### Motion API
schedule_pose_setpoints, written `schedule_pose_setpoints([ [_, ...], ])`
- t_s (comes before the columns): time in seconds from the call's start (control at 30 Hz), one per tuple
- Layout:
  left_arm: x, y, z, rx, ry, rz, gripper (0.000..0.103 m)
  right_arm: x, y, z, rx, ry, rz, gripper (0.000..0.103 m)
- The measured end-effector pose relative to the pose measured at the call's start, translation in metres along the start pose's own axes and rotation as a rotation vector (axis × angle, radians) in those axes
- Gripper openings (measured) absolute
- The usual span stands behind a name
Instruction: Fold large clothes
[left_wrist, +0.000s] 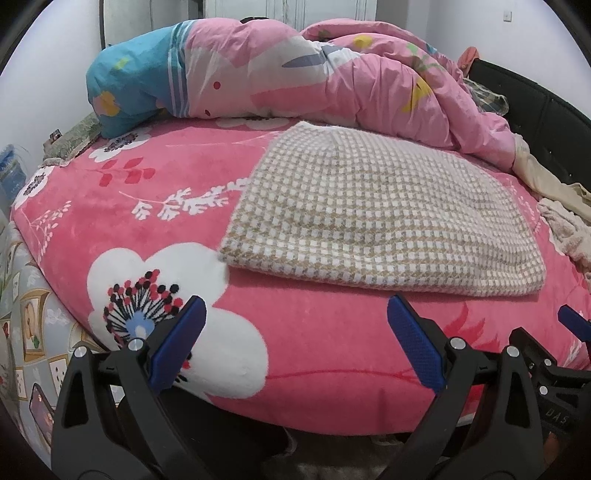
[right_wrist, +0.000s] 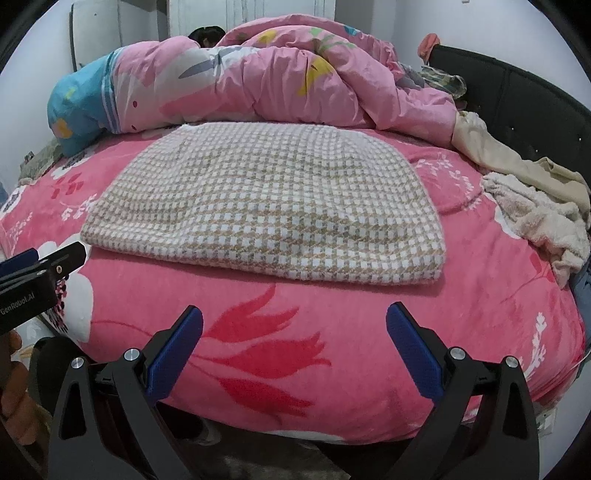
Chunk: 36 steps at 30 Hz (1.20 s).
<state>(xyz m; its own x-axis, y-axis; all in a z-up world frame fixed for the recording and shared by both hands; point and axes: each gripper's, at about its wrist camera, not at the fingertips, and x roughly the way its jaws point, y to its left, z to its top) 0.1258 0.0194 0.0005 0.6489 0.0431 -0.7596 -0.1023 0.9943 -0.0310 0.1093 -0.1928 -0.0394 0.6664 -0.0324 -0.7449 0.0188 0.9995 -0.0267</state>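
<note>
Beige-and-white checked knit garment (right_wrist: 266, 206), folded flat on pink floral bed (right_wrist: 332, 332), just ahead of left claw (left_wrist: 295, 343) and right claw (right_wrist: 295, 347); both spread wide, empty. Advisable: pinch near-edge corners together, lift evenly.

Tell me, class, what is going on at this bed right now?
A person holds a hand-held gripper in each hand at the near edge of a bed with a pink floral fleece cover. The left hand-held gripper and the right hand-held gripper are both open and hold nothing. A beige-and-white checked knit garment lies on the cover as a flat, neat rectangle, apart from both. A rumpled pink quilt is heaped behind it, and loose cream clothes lie to the right.
</note>
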Motion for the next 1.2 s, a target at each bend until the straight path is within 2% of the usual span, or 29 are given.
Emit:
schedule_pose_setpoints([
  [1.2,0.002,-0.011,-0.002,-0.009,0.044,-0.031,0.095,-0.002,-0.006,0.002,0.007,0.005,-0.006,0.097],
])
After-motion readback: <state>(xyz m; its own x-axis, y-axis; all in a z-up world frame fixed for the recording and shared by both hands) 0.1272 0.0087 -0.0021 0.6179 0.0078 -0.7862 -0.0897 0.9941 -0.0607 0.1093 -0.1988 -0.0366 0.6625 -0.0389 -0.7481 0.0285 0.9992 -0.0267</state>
